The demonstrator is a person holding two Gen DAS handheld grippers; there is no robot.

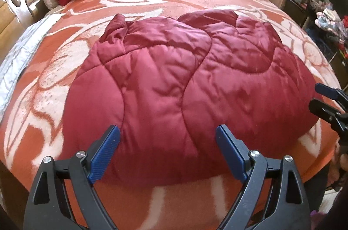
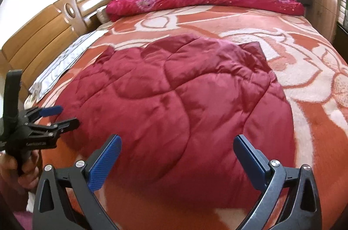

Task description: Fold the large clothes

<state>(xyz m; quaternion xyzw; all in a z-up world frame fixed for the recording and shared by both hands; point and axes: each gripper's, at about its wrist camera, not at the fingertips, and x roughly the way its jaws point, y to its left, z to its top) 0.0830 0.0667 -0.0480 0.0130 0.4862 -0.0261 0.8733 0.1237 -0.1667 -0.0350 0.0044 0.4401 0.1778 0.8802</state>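
A dark red quilted jacket (image 1: 174,82) lies spread flat in the middle of the bed, on an orange-and-cream patterned blanket (image 1: 54,82). Its long axis runs from the near edge of the bed toward the far rail, with the narrower, bunched end pointing away and the broad end nearest the person. The left gripper (image 1: 167,151) hovers over the near hem, jaws wide apart, holding nothing. The right gripper (image 2: 177,158) hangs likewise above the near edge, jaws spread wide and empty. A rolled crimson quilt (image 2: 206,1) lies across the far end.
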